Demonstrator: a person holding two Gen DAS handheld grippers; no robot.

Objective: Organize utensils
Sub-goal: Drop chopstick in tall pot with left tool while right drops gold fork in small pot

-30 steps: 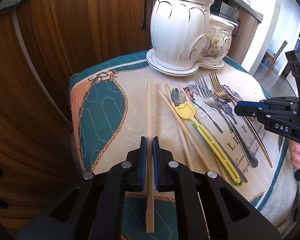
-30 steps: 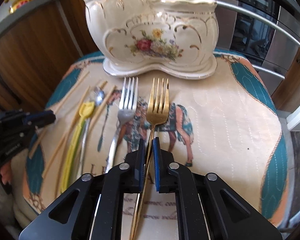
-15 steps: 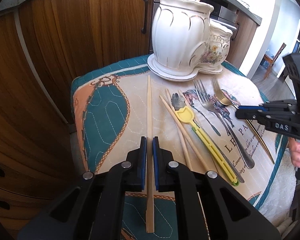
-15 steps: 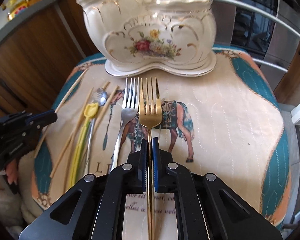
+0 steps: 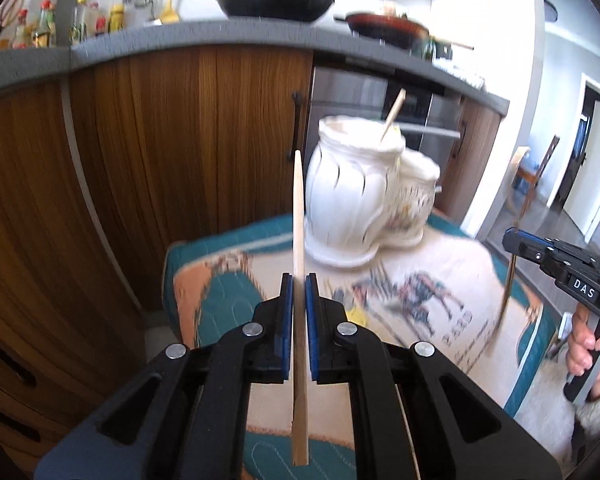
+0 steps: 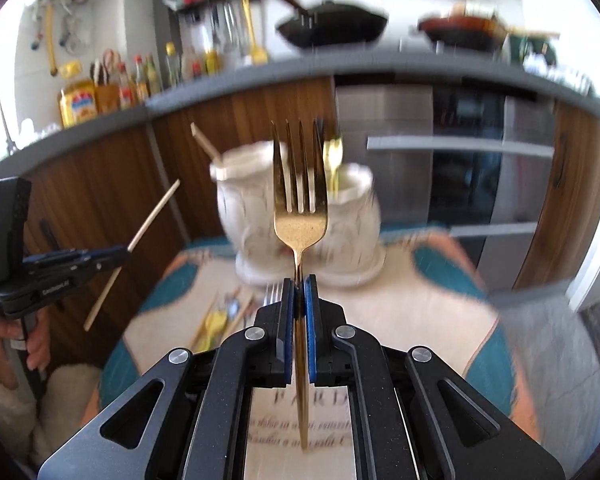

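Over the quilted cloth (image 5: 228, 280), fingers pinch a tapered wooden chopstick (image 5: 298, 216) and, seemingly metal, gold fork (image 6: 299, 200).

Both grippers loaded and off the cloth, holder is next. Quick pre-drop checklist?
1. Left gripper shut on chopstick: ok.
2. Right gripper shut on gold fork: ok.
3. Both items clear of the cloth: ok.
4. Holder upright on its base: ok.
5. Room left in holder, with a chopstick and a gold utensil already inside: cannot tell.
6. Which compartment suits each item: cannot tell, view blurred.
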